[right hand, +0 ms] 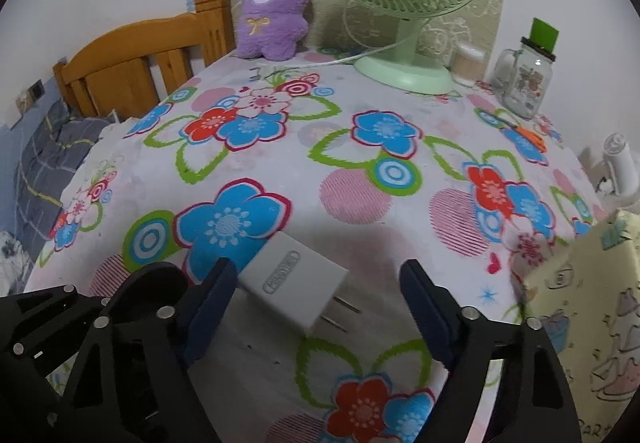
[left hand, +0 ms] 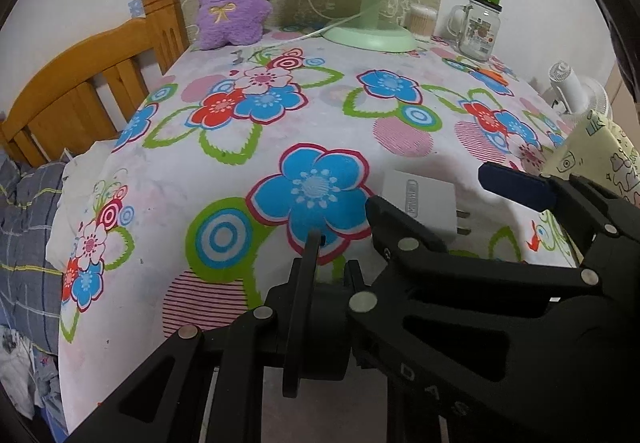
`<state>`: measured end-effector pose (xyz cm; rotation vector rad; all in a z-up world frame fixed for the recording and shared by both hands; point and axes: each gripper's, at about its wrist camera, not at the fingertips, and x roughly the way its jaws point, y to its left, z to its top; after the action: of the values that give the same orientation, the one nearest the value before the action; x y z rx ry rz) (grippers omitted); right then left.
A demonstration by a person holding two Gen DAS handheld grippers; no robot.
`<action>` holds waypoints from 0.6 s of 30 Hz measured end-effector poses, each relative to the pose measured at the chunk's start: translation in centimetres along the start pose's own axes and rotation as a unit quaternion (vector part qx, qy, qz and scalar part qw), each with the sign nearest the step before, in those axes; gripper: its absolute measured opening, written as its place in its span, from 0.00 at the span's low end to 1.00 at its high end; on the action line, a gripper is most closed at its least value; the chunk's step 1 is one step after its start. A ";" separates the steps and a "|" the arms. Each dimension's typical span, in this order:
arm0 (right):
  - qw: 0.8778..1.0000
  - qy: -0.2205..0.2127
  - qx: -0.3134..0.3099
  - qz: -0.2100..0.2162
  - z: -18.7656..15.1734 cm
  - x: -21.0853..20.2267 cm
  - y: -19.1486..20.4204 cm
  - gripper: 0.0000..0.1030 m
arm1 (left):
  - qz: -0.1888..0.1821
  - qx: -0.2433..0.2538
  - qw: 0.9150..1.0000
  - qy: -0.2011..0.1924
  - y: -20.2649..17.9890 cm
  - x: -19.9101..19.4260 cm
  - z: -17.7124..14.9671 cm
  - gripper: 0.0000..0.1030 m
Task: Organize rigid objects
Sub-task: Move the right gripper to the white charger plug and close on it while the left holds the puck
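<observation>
A white plug-in charger lies flat on the flowered tablecloth, its two prongs pointing to the lower right. My right gripper is open and straddles it. The left blue pad is at the charger's left side, and the right pad stands well clear. In the left wrist view the same charger shows between the right gripper's fingers. My left gripper is shut, low over the cloth just left of the charger; a dark round part sits behind its fingertips, and I cannot tell what it is.
A pale yellow cartoon-print box stands at the right edge. Along the back are a purple plush, a green fan, a swab tub and a glass jar mug. Orange scissors lie near the jar. A wooden headboard is left.
</observation>
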<state>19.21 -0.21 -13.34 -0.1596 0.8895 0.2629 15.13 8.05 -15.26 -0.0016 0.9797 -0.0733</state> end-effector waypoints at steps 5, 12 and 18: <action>0.999 0.020 0.015 0.024 -0.2 0.7 0.1 0.60 | 0.010 0.003 1.000 -0.002 0.1 0.0 -0.1 0.17; 1.000 0.021 0.017 0.013 -0.6 0.3 0.1 0.60 | 0.010 0.006 1.000 -0.001 -0.1 -0.2 -0.5 0.17; 1.000 0.019 0.022 0.000 -1.4 -0.8 -0.3 0.60 | 0.003 0.010 1.000 -0.003 -1.0 -0.9 -1.1 0.17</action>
<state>17.81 -1.01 -13.59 -0.1253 0.9327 0.2402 13.64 7.17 -15.15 0.0196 0.9734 -0.0770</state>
